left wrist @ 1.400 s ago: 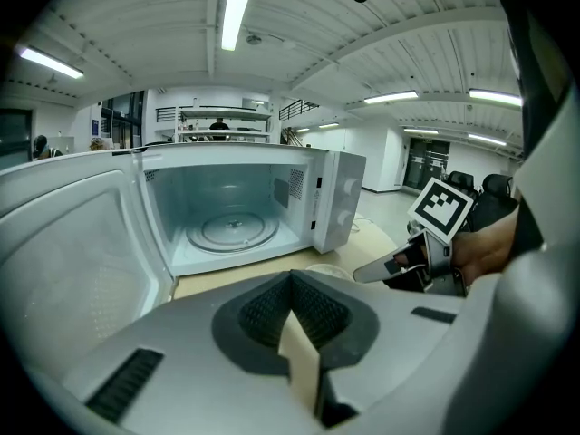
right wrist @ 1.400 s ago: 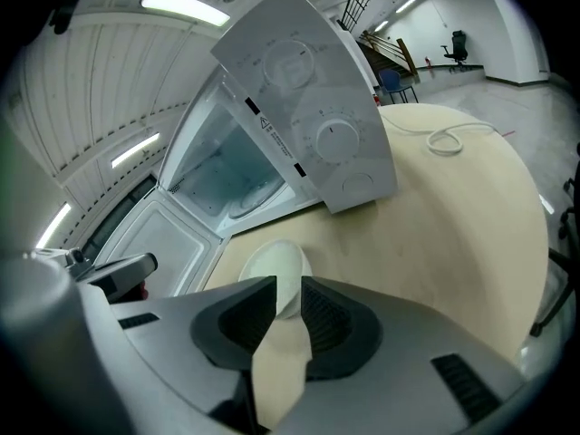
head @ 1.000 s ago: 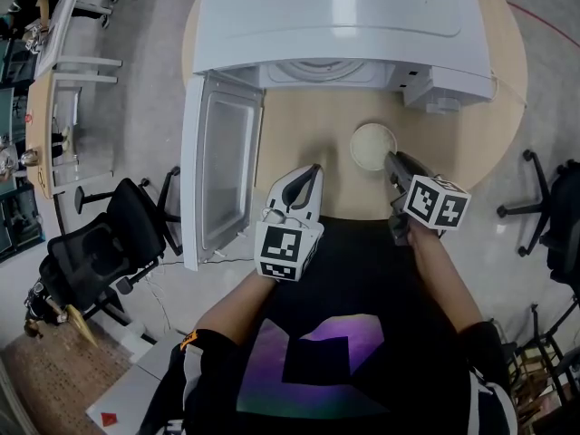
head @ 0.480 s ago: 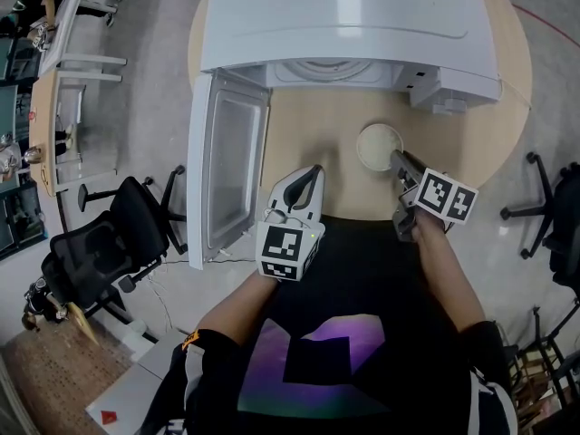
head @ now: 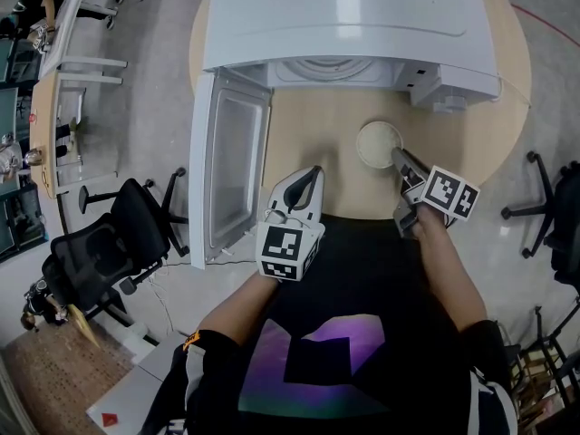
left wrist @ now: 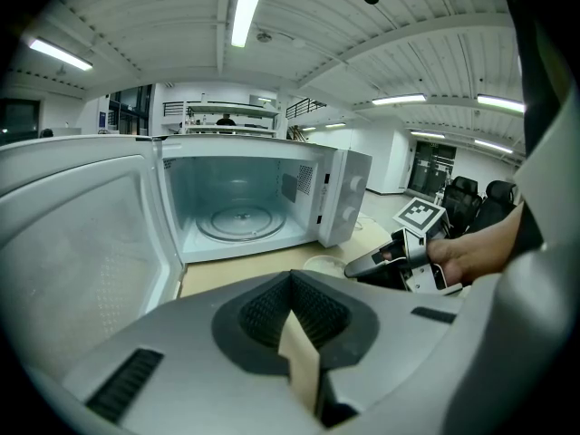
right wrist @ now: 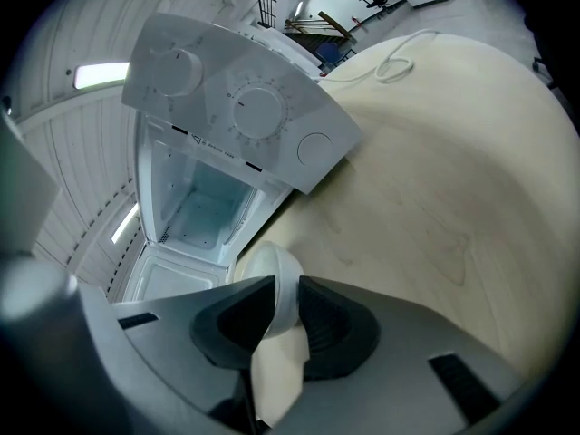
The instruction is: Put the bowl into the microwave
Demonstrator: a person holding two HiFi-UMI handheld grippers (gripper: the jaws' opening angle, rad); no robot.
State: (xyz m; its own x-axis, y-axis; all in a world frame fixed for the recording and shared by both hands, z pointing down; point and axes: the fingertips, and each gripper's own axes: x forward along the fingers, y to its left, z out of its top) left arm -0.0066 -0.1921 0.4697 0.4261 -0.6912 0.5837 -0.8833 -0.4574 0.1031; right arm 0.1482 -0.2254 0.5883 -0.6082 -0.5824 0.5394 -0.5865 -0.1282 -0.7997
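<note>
Wooden table [head: 304,148], open microwave [head: 349,16], right gripper [head: 401,158] clamping bowl [head: 374,141] rim

Round wooden table [head: 308,139], black office chair [head: 101,243] on its left, another chair [head: 555,208] right, grey floor [head: 149,107], ceiling strip light [left wrist: 243,7]

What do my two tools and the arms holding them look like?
Both are light grey handheld tools: the left tool and right tool each taper to a wedge, with black ribbed pads inside. Each carries a white cube with black square markers. The person wears a black top with short sleeves and a purple-green graphic.
</note>
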